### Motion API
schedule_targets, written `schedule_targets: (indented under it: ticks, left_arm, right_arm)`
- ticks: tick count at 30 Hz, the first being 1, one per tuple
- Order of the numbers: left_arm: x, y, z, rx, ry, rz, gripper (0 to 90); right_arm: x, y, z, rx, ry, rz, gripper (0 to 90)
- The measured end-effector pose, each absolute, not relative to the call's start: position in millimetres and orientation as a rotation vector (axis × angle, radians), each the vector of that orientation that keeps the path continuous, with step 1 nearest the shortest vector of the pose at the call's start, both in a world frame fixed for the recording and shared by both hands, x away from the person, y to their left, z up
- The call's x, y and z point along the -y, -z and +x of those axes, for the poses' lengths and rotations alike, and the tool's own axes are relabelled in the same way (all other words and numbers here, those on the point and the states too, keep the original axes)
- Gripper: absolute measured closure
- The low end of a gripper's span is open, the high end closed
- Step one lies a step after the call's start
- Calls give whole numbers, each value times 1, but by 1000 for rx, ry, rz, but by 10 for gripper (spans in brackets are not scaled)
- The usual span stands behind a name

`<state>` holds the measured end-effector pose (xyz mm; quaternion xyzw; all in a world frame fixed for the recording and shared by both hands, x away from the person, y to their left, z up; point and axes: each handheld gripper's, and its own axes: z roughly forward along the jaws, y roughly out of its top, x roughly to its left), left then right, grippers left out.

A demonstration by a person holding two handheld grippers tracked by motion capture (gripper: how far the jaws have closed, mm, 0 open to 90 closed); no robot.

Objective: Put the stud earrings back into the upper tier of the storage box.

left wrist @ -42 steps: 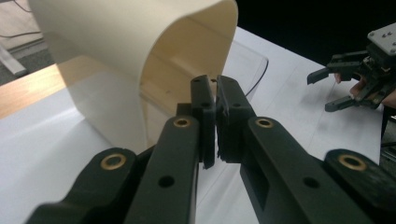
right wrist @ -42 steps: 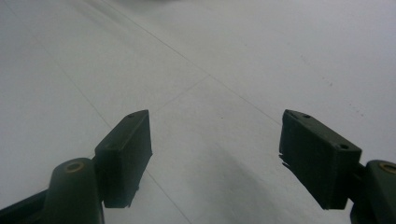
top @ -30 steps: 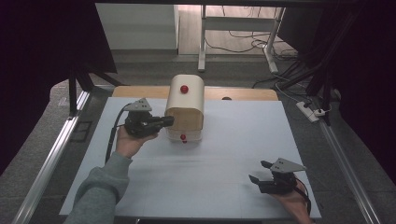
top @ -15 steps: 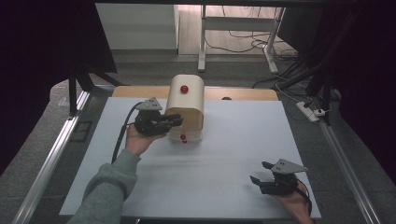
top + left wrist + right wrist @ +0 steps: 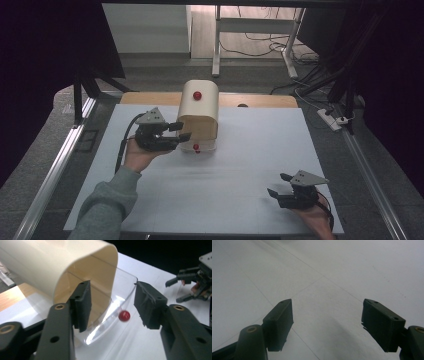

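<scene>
A cream box (image 5: 199, 107) with a rounded roll cover stands at the table's far middle, a red knob (image 5: 197, 95) on its top. A clear plastic lid (image 5: 120, 302) with a second red knob (image 5: 124, 315) curves down over its front. My left gripper (image 5: 183, 130) is open at the box's front left corner. In the left gripper view its jaws (image 5: 111, 305) straddle the cream cover's edge (image 5: 110, 277) and the clear lid, with the lower knob (image 5: 196, 147) just beyond them. My right gripper (image 5: 276, 184) rests open near the front right, over bare table (image 5: 337, 270).
The white table sheet (image 5: 250, 150) spreads between the two grippers. A wooden strip (image 5: 260, 100) runs along the far edge behind the box. Metal rails (image 5: 55, 165) flank the table, and cables and a power strip (image 5: 336, 120) lie on the floor to the right.
The left hand has turned under its gripper and the forearm has swung inward, while the jaws stay at the box's front left corner. The right gripper has barely moved.
</scene>
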<state>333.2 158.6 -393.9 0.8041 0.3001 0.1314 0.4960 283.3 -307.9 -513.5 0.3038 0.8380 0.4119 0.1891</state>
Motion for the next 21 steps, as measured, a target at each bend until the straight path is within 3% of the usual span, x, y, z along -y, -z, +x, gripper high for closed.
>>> schedule_targets:
  ticks: [8, 21]
  left_arm:
    - [-173, 403, 316, -764, -340, 1978, 394]
    - [-202, 423, 288, -818, -378, 1968, 350]
  right_arm:
    - [308, 513, 283, -2358, -1161, 850, 247]
    - [307, 513, 283, -2356, -1152, 850, 247]
